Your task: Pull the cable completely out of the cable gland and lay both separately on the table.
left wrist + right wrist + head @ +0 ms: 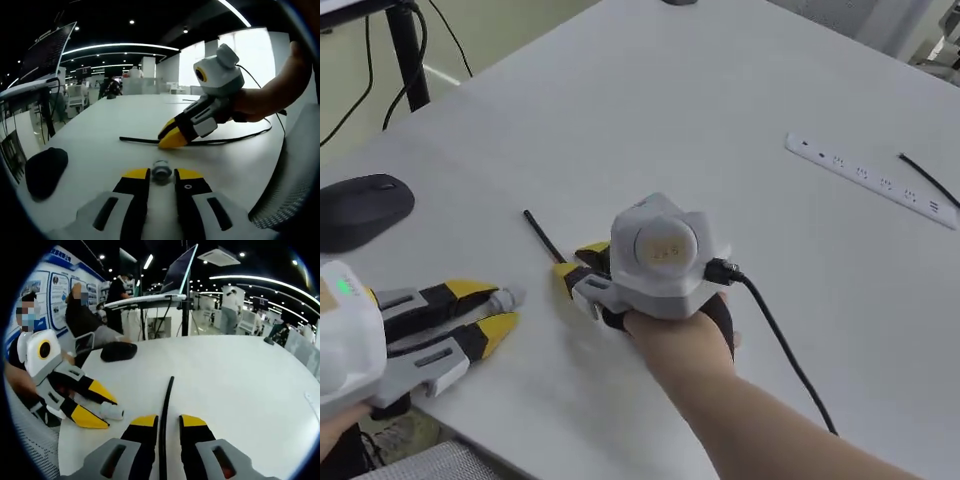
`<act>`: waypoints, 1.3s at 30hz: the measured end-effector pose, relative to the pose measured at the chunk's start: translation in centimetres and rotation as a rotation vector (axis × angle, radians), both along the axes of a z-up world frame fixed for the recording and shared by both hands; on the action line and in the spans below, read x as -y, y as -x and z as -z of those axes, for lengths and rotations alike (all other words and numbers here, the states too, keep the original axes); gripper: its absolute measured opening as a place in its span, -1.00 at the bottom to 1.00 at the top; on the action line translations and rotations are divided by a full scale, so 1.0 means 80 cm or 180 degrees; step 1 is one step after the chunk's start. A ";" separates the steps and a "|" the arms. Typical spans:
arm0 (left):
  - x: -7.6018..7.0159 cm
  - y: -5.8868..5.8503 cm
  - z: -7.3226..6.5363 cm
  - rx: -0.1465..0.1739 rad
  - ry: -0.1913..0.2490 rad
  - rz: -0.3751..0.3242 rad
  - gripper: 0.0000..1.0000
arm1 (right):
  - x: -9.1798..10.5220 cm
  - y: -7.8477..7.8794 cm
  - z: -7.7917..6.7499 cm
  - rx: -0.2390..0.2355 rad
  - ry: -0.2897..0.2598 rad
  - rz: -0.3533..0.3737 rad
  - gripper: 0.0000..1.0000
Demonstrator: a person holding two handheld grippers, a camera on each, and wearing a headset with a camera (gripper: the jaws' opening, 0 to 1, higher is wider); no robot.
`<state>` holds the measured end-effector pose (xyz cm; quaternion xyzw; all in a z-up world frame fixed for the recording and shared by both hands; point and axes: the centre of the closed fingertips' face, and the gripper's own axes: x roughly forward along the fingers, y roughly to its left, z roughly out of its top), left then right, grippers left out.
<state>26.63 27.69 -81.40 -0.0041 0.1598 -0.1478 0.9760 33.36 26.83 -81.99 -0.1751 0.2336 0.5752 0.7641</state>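
Holding the two parts apart: your left tongs (503, 308) are pinched narrow on the small grey round cable gland (161, 170). Your right tongs (169, 419) are pinched narrow on the thin black cable (169, 390), which runs forward from their tips along the white table (720, 100). The gland sits left of the right tongs, clear of the cable. Pull-out looks done: nothing seems to pass through the gland bore, though it's too small to confirm. Next move, I'd judge, is to lower both, open each and keep them apart.
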 end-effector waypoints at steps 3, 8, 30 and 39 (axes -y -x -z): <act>0.000 -0.002 0.000 -0.0001 0.0083 -0.0026 -0.21 | 0.000 -0.001 0.000 -0.0010 -0.0016 0.0020 -0.65; -0.014 -0.009 -0.005 0.0053 0.0044 -0.0307 0.84 | 0.001 -0.007 0.001 0.0058 -0.0013 0.0128 -0.31; 0.015 -0.021 -0.071 0.0457 0.0144 0.0085 0.99 | 0.078 -0.048 -0.036 0.0168 -0.0232 0.0640 0.99; 0.028 -0.038 -0.114 0.0640 0.0041 0.0218 0.99 | 0.174 -0.063 -0.062 0.0555 -0.0066 0.0773 0.95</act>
